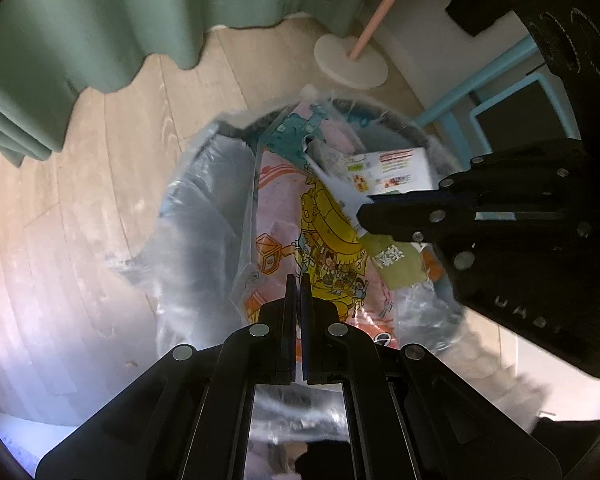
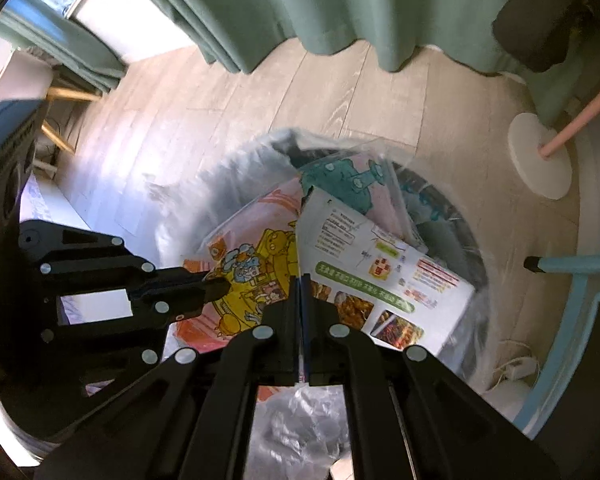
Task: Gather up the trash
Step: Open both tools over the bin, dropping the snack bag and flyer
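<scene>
Wooden floor point(image 2: 228, 112) carries lined bin point(image 1: 204, 216), cartoon wrapper point(image 1: 324, 216) inside. Left tool point(image 1: 299, 280), right tool point(image 2: 302, 282) both pinched together, empty, above bin. Next: part jaws, grip liner rim.

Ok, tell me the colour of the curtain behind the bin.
The curtain is plain muted green, no pattern. It shows best in the right wrist view.

One lined trash bin point(image 2: 476, 264) holds two printed sheets, a pink cartoon sheet point(image 2: 256, 256) and a white leaflet point(image 2: 380, 264), with two black grippers near, one green curtain point(image 2: 340, 4) far, one pink-poled stand point(image 2: 540, 160) right.
</scene>
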`<state>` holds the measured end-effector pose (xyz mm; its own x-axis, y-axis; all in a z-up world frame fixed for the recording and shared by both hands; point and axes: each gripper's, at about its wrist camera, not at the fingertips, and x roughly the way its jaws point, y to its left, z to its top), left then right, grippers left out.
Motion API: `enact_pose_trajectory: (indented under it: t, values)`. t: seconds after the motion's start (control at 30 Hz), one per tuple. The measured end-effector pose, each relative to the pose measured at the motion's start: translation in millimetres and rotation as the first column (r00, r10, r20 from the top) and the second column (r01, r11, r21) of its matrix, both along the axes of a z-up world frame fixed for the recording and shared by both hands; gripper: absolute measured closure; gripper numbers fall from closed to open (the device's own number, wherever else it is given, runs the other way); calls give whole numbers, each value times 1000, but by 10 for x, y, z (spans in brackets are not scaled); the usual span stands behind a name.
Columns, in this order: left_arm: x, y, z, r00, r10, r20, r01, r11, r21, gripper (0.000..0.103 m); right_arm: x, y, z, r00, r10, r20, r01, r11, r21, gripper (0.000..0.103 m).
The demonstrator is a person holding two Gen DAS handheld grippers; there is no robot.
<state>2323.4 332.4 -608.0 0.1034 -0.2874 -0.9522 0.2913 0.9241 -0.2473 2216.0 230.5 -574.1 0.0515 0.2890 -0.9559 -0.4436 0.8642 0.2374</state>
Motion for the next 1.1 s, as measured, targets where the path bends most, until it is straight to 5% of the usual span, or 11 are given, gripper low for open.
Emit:
enact_pose_trajectory:
  t: [0.37,0.67,0.77,0.83,0.9,0.97,1.1]
  values:
    - [104,-141,-609,999,33,-38,-32,999,10,103,96,-87,-688,998,6,-69,-5,1000,10,100]
    - [83,-243,-705,999,30,-18,-29,999,16,102,145,-96,-823,996,7,-89,-7,1000,3,100]
    - [44,-238,-591,1000,2,6,-2,1000,11,77,139,-114,-689,997,15,-74,-13,1000,26,100]
    - [-11,-283,-470,999,-35,33,35,999,11,50,129,-127,-581,998,21,-63,-18,999,40,98]
    - [-85,-332,-335,996,-58,70,56,998,34,36,96,-143,-452,999,29,-36,-28,999,35,84]
    - [-134,-327,-227,995,-61,77,58,997,42,33,75,-193,-346,1000,13,-26,-13,999,33,52]
    - [-174,-240,-39,997,-22,77,19,999,34,19,24,-295,-140,1000,-24,-14,25,999,35,29]
